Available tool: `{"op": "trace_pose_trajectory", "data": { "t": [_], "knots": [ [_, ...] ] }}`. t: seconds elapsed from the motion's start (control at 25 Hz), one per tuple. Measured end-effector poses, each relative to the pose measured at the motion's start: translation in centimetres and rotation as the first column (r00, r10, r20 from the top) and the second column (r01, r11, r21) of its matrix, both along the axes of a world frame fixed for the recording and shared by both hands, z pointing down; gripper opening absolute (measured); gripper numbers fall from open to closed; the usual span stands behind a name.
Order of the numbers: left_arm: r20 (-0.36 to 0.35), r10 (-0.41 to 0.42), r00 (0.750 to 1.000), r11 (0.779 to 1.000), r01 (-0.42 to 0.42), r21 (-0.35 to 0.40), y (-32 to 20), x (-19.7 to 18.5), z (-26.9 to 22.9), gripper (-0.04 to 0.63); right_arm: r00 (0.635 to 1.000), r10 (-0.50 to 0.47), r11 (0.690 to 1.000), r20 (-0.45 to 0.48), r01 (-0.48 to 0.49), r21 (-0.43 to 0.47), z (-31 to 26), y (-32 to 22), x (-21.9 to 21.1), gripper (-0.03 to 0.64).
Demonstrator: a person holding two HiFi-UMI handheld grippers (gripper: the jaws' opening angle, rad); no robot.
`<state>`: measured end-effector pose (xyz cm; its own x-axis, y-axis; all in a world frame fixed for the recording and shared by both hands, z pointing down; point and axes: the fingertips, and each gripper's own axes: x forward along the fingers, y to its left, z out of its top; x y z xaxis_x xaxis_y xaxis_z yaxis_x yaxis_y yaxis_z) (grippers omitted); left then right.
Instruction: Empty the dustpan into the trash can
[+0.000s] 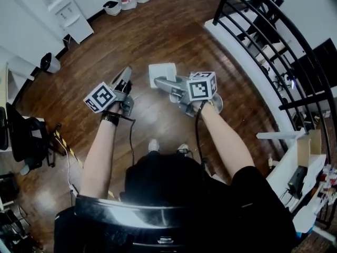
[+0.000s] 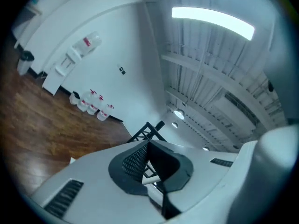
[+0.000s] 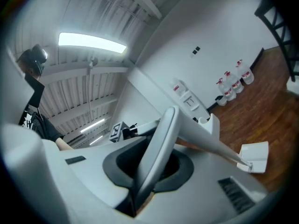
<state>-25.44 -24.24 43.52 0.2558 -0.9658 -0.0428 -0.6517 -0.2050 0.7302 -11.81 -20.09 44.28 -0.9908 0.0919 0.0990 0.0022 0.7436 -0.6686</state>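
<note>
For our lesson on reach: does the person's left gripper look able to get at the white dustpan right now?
Probably yes. In the head view the left gripper sits close beside the dustpan, nothing between them but bare floor. Its jaws are shut and empty, so they must open first.

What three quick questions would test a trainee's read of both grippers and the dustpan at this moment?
1. True or false: the left gripper is shut with nothing between its jaws.
2. Pick one. The right gripper is shut on: A) a broom, B) the dustpan handle, C) a cloth.
3. Fill in: in the head view the white dustpan shows against the ____ floor.
Key: 1 true; 2 B; 3 wooden.
</note>
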Motion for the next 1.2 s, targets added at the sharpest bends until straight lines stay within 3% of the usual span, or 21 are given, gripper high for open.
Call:
{"op": "trace_pose_trajectory", "data": {
  "t": [0.16, 0.36, 0.44, 0.56, 0.64, 0.92, 1.2],
  "knots": [
    [0.200, -0.031, 0.979, 0.999, 0.035, -0.018, 0.6, -0.1, -1.0, 0.002, 0.999, 0.027, 0.998, -0.037, -0.029, -0.060, 4.8, -2.0, -0.2, 0.051],
    [0.391, -0.079, 0.917, 0.994, 0.103, -0.041, 1.4, -0.2, -0.9, 0.002, 0.997, 0.041, 0.992, -0.069, -0.049, -0.113, 10.4, -3.9, 0.2, 0.049],
    [0.470, -0.118, 0.875, 0.989, 0.145, -0.021, 1.8, -0.1, -1.3, 0.002, 0.996, 0.035, 0.992, -0.088, -0.045, -0.118, 12.4, -4.2, 0.5, 0.049],
    [0.606, -0.175, 0.776, 0.979, 0.204, 0.022, 2.1, -0.2, -2.1, 0.002, 0.994, 0.041, 0.990, -0.106, -0.054, -0.130, 15.1, -4.9, 0.7, 0.049],
    [0.647, -0.188, 0.739, 0.975, 0.220, 0.032, 2.1, -0.2, -2.0, 0.003, 0.993, 0.051, 0.987, -0.110, -0.067, -0.146, 16.6, -5.6, 0.9, 0.049],
    [0.647, -0.216, 0.731, 0.962, 0.273, 0.013, 1.5, 0.2, -1.2, 0.002, 0.990, 0.066, 0.974, -0.123, -0.090, -0.208, 19.8, -8.1, 2.7, 0.044],
    [0.677, -0.194, 0.710, 0.957, 0.290, -0.030, -0.7, 0.7, 0.4, 0.003, 0.983, 0.090, 0.959, -0.162, -0.130, -0.253, 22.2, -9.2, 4.4, 0.035]
  ]
}}
